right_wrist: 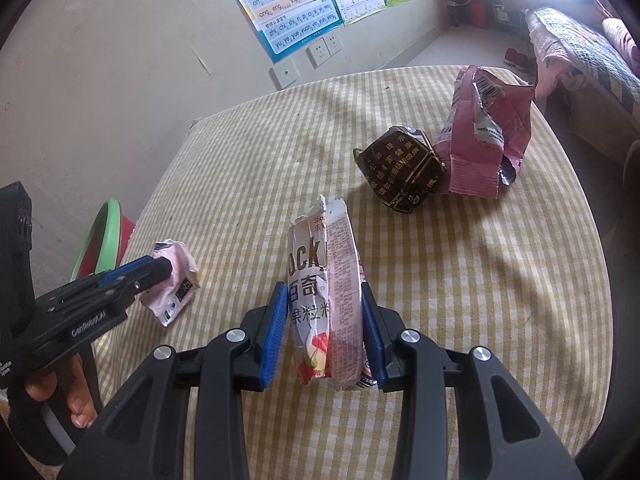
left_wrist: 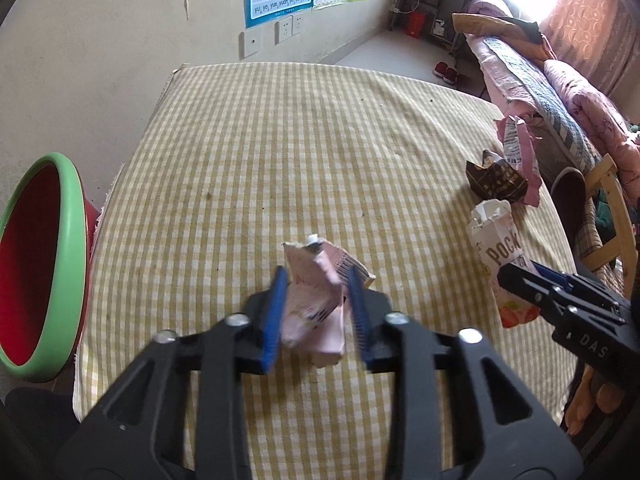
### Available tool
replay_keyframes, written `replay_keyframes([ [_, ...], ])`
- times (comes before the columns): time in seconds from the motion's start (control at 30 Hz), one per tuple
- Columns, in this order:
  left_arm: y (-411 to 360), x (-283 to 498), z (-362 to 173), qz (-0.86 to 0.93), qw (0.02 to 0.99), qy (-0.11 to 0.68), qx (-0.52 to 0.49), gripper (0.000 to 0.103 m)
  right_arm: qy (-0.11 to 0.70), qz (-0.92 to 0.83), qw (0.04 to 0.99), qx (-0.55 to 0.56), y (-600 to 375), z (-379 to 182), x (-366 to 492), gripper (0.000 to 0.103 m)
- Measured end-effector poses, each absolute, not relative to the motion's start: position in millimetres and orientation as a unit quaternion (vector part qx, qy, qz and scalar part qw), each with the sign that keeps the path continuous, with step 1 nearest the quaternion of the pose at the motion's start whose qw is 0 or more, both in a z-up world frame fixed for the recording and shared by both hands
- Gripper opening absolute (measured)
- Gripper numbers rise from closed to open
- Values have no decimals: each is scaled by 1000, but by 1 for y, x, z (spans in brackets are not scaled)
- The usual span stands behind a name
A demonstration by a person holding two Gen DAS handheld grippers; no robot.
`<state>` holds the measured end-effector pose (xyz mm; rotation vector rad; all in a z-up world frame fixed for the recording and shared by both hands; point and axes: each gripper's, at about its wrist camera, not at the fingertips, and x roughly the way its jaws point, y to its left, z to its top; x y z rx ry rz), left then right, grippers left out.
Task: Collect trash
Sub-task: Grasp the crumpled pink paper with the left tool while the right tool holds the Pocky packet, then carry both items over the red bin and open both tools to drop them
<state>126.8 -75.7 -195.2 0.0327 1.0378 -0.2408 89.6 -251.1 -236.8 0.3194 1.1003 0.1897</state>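
On the counter (right_wrist: 480,280), under a checked cloth: the left hand-held gripper (left_wrist: 316,312) is clamping a crumpled pink carton (left_wrist: 316,300); the right hand-held gripper (right_wrist: 324,332) is clamping a snack box (right_wrist: 328,300) standing upright. A dark brown packet (right_wrist: 400,168) and a torn pink bag (right_wrist: 480,140) are lying touching, further back; a green-rimmed red bin (left_wrist: 48,272) is sitting beside the counter's left edge.

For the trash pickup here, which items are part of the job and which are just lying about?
Job:
- crumpled pink carton, in the left claw
- Pocky box, in the right claw
- dark cigarette pack
- torn pink bag
- green-rimmed bin

Lying about:
- wall posters
- red slippers
- bedding
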Motion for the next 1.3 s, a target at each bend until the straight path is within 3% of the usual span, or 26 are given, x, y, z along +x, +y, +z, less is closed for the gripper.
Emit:
replay_keyframes([
  [0.2,-80,129,-204,-125,855,503,14,55,523,91,834,152,-250,-238,90,35],
  [0.4,-86,132,-223,-124,840,528,30,55,524,92,832,154,-250,-240,92,36],
  [0.43,-87,131,-224,-124,840,527,34,51,525,92,832,154,-251,-240,92,36],
  [0.47,-87,131,-224,-127,839,529,31,39,525,92,832,154,-250,-240,93,36],
  [0.6,-86,128,-220,-123,846,517,31,35,522,93,834,155,-251,-238,92,35],
  [1.3,-29,109,-162,-90,885,456,-12,34,505,104,846,137,-229,-216,79,35],
])
